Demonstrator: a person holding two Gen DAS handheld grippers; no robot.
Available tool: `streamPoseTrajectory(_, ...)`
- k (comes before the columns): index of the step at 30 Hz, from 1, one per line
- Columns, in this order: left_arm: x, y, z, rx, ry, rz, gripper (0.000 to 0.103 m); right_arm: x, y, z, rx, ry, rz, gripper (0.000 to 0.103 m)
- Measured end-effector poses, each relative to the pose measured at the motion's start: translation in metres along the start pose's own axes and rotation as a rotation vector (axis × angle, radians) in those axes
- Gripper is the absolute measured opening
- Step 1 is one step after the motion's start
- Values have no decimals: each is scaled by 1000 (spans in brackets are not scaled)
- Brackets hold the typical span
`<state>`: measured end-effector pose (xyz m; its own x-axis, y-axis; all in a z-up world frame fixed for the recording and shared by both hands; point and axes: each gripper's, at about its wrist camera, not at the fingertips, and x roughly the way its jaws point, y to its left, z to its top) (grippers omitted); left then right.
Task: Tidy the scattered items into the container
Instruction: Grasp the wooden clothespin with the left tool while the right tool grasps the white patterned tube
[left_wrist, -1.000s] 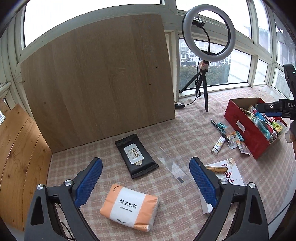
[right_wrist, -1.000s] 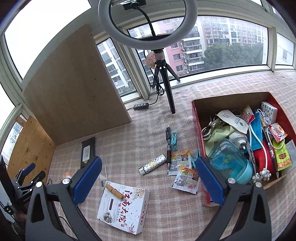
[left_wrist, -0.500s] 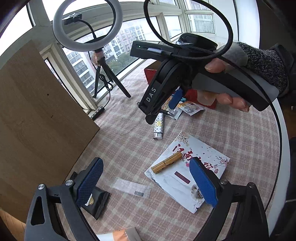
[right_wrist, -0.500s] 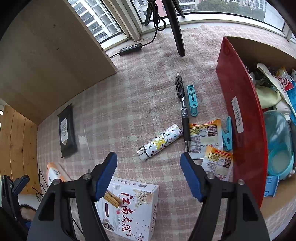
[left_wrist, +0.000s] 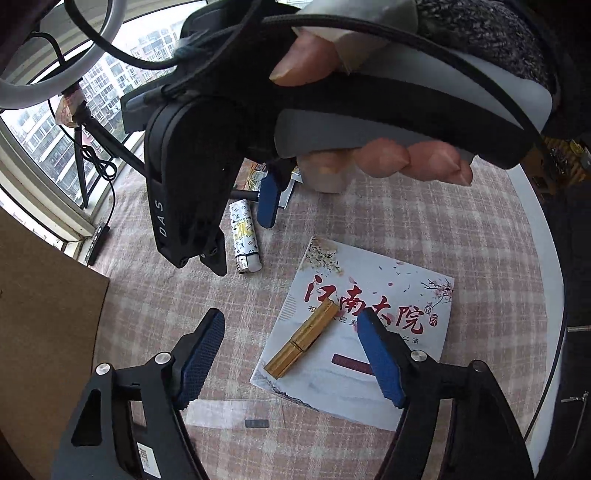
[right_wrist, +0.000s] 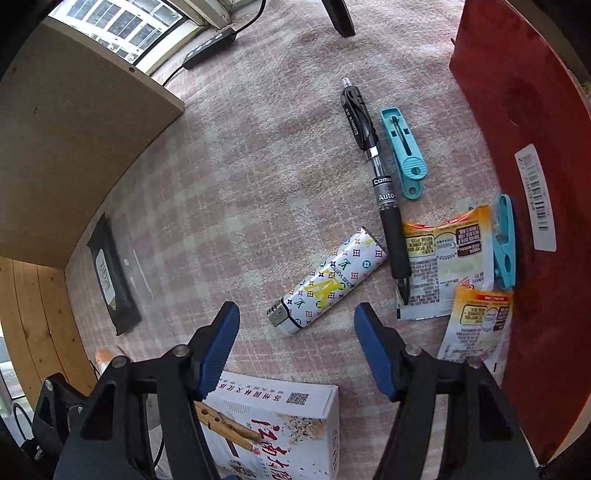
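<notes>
Left wrist view: the left gripper (left_wrist: 291, 350) points steeply down over a white box (left_wrist: 373, 332) printed with red characters, its jaws having just been closing but clear of everything; one gold clip (left_wrist: 301, 339) lies on the box between the blue pads, untouched. Above, a person's hand (left_wrist: 369, 110) in a grey knitted sleeve (left_wrist: 491, 29) wraps the handle of the right gripper (left_wrist: 240, 236), which hangs tilted down over one patterned lighter (left_wrist: 243, 236) on the pink checked cloth (left_wrist: 388, 221). That gripper and hand block most of what lies beyond. A clear plastic strip (left_wrist: 229, 413) lies by the left pad; a wooden board (left_wrist: 40, 314) stands at left.

Right wrist view: the right gripper (right_wrist: 295, 350) aims down, jaws having just been closing, grasping nothing; the lighter (right_wrist: 328, 280) lies just ahead of the pads, apart from them. Beside it lie one black pen (right_wrist: 373, 162), one teal clip-like tool (right_wrist: 402, 151), one teal clothes peg (right_wrist: 504, 242) and two snack sachets (right_wrist: 447, 258). The red container (right_wrist: 535, 184) stands at right, its wall touching the peg. The white box (right_wrist: 295, 424) with its clip sits below; one black wipes pack (right_wrist: 110, 273) lies at left.
</notes>
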<state>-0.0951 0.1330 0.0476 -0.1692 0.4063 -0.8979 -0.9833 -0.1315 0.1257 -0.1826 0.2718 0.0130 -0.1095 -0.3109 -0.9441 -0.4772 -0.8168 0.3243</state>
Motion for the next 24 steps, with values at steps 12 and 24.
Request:
streamPoseTrajectory(12,10,-8,-8,33,21,-70,66,-9,14,9,41,11,-84,55)
streamPoseTrajectory(24,15,-16,-11,18,40,-124,34,-25,19,6,-2,2,-144,35)
